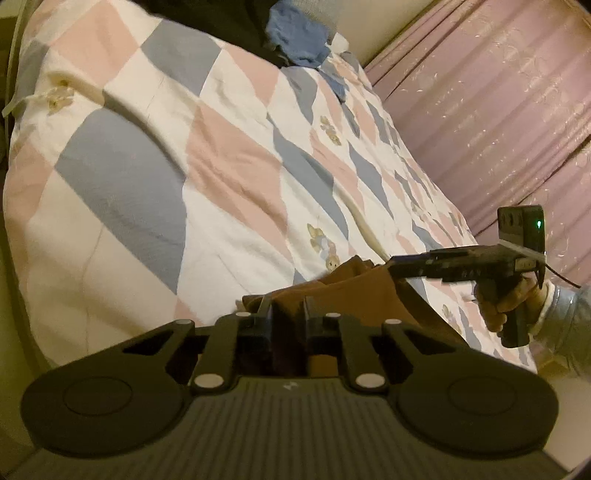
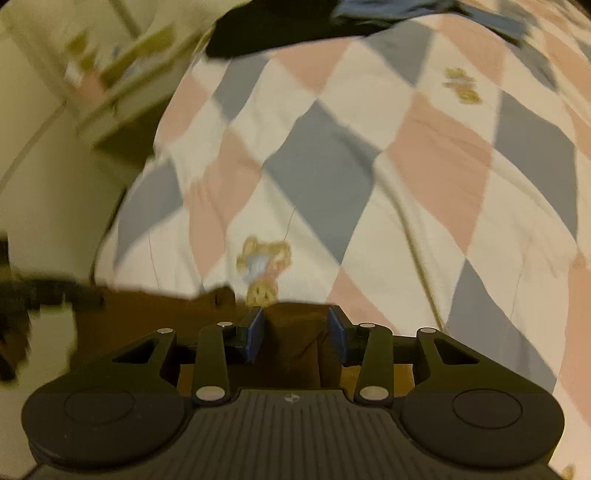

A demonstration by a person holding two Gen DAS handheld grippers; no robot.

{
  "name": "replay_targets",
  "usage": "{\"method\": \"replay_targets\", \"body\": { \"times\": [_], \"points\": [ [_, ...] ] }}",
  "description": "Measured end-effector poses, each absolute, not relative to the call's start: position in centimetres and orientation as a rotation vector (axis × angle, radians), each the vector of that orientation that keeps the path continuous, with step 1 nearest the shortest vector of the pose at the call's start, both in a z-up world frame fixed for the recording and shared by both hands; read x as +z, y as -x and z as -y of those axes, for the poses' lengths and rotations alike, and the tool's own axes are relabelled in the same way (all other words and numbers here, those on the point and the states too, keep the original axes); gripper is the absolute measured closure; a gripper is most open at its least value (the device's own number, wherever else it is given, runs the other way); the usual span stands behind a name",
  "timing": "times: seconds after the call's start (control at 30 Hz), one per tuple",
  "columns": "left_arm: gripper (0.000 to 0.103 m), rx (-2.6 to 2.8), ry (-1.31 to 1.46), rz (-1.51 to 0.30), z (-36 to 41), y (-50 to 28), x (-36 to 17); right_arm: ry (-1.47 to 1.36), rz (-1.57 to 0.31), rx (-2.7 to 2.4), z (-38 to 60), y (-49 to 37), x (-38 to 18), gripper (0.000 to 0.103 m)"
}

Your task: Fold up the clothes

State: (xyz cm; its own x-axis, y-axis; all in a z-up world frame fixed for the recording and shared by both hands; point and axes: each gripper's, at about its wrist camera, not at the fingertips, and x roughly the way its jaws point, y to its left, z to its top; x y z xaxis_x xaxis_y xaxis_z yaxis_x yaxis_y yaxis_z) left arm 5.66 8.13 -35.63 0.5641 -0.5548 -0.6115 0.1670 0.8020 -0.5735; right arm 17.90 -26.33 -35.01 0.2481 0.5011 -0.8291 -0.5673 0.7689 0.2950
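A brown garment [image 1: 354, 295] lies at the near edge of the bed, stretched between my two grippers. My left gripper [image 1: 287, 306] is shut on one end of it, brown cloth filling the gap between its fingers. My right gripper [image 2: 297, 325] is shut on the other end [image 2: 291, 343], cloth bunched between its blue pads [image 2: 256, 332]. The right gripper also shows in the left wrist view [image 1: 397, 264], held by a hand, its tip on the brown cloth. The left gripper appears blurred at the left edge of the right wrist view [image 2: 55, 291].
The bed carries a quilt [image 1: 229, 155] of pink, blue-grey and white diamonds with bear prints. A black garment [image 2: 280, 26] and a blue garment [image 1: 299, 35] lie at its far end. A pink curtain [image 1: 491, 110] hangs along the right. Shelves [image 2: 110, 81] stand at the left.
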Motion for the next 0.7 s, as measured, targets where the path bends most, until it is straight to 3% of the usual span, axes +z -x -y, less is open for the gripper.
{"method": "replay_targets", "body": {
  "times": [0.03,0.1,0.13,0.17,0.33,0.7],
  "points": [
    [0.092,-0.444,0.484,-0.872,-8.1,-5.6,-35.6,0.111,-1.083,0.743,25.9,-17.5,-35.1,0.060],
    [0.094,-0.444,0.465,-0.864,-8.0,-5.4,-35.3,0.184,-1.038,0.762,25.4,-16.7,-35.1,0.080],
    [0.094,-0.448,0.450,-0.858,-7.9,-5.3,-35.2,0.218,-1.016,0.771,25.2,-16.3,-35.0,0.083],
    [0.096,-0.452,0.433,-0.848,-7.8,-5.2,-35.0,0.243,-0.991,0.779,25.2,-16.0,-34.8,0.099],
    [0.097,-0.415,0.433,-0.812,-7.7,-5.8,-35.0,0.155,-0.908,0.703,26.8,-16.1,-33.6,0.099],
    [0.094,-0.290,0.384,-0.915,-7.0,-8.2,-39.2,0.168,-1.033,0.576,24.4,-18.2,-39.2,0.096]
  ]
}}
